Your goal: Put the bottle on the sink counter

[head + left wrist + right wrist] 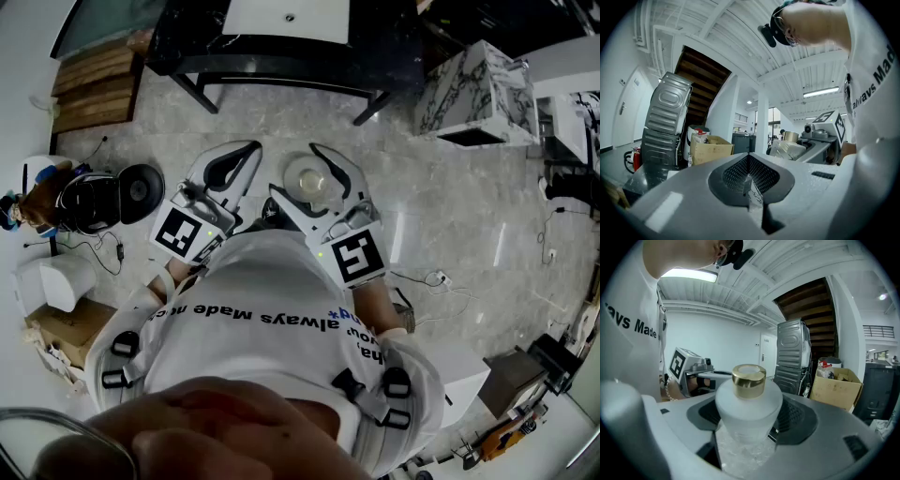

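Right hand-held gripper [317, 178] was clamped wide on the slick frosted bottle [749, 399]; it could prob. slip out mid-carry. Left hand-held gripper [749, 180] was closed & empty, so no backup.

The head view looks steeply down from above the person's shoulders onto both grippers, the left gripper [246, 155] at picture left and the right gripper [295, 171] just beside it, with the marble floor [469, 206] well beneath. The left gripper view sits low behind its jaws and faces level across the room. The right gripper view faces much the same way, with the bottle [748, 399] very close to the lens. Both gripper views share the grey appliance [665, 122], the cardboard box [710, 149] and the stairs [701, 77], and each catches the other gripper's marker cube [679, 364] at its edge.
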Motion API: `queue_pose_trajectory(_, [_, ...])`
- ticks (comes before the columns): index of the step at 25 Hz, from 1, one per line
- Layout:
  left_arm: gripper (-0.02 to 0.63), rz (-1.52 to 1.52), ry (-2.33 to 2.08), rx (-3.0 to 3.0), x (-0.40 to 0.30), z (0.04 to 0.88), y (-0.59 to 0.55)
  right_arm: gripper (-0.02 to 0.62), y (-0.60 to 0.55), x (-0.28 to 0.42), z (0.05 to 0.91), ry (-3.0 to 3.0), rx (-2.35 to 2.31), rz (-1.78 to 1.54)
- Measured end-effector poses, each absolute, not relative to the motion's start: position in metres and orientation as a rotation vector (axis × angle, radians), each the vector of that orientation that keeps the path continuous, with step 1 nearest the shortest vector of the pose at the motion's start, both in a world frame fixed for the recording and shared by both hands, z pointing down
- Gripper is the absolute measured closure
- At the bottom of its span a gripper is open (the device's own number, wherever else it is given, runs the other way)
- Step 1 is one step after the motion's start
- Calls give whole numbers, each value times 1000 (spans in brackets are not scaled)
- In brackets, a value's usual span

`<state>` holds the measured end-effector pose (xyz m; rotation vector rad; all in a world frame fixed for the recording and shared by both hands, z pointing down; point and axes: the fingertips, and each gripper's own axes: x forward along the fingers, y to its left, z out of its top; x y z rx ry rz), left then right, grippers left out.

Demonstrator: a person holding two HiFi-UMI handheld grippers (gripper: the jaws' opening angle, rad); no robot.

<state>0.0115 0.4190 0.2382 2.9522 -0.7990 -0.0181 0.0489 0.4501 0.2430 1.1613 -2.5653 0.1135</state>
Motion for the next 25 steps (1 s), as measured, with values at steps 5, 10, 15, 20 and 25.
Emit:
queue_pose_trajectory(5, [603,-16,-804,2962,10,237,421,262,451,45,239,-2575,1149,88])
queue_pose_trajectory(10, [603,-16,-809,2961,2,237,419,262,451,38,236,-2588,1130,87])
queue_pose_trajectory(15, [603,-23,-803,2958,-8,237,418,262,448,25,234,-2583,1106,68])
queue_pose_trajectory(20, [603,-15,-813,2970,-25,236,417,262,443,8,232,-2583,1094,46])
queue_pose_trajectory(25, [603,-15,-852,2936,-46,239,414,262,439,-11,233,-2591,1065,34])
